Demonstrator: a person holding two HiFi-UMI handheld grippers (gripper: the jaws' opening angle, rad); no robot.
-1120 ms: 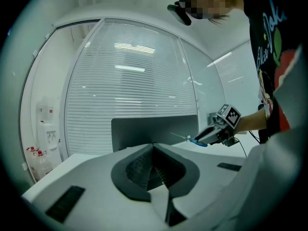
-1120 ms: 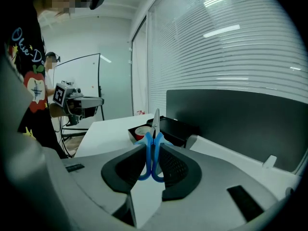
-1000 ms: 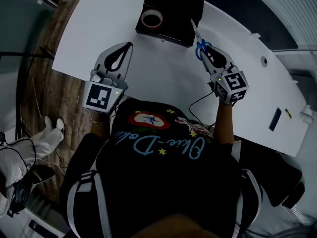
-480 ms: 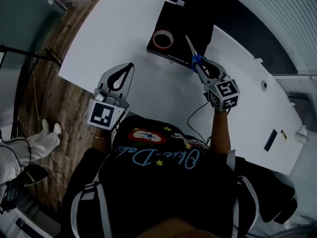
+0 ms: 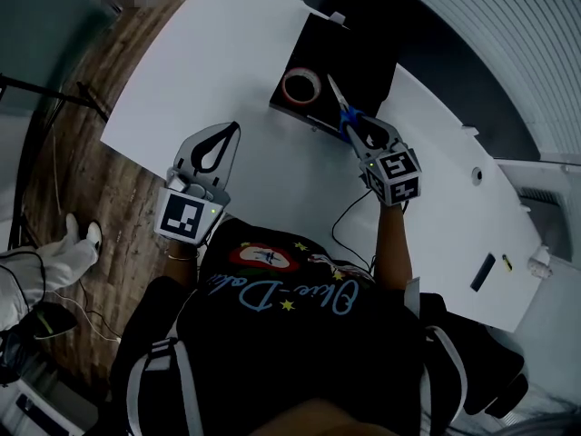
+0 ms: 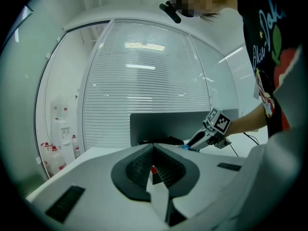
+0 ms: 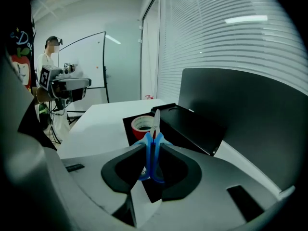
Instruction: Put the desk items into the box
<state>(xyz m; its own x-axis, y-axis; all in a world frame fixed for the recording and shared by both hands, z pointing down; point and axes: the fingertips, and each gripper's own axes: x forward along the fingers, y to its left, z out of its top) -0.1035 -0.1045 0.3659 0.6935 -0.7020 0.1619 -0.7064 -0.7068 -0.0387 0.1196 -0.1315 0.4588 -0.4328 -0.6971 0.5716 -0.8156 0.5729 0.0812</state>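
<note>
A black box (image 5: 352, 44) lies open on the white table (image 5: 218, 44), with a red tape roll (image 5: 300, 86) inside it. My right gripper (image 5: 351, 127) is shut on blue-handled scissors (image 5: 346, 116), its jaws pressing the handles. The blades point over the box's near edge, just right of the tape roll. In the right gripper view the scissors (image 7: 153, 153) stand between the jaws, with the tape roll (image 7: 142, 125) and the box (image 7: 192, 126) right behind them. My left gripper (image 5: 236, 128) hovers over bare table left of the box, shut with nothing in it.
A thin black cable (image 5: 349, 212) runs across the table beside my right arm. A small dark item (image 5: 482, 272) lies far right near the table's edge. A dark upright panel (image 7: 240, 105) rises behind the box. Wooden floor (image 5: 82, 180) lies to the left.
My right gripper has carried the scissors left and forward, so the blades now reach over the box beside the tape roll. The left gripper has drifted only slightly.
</note>
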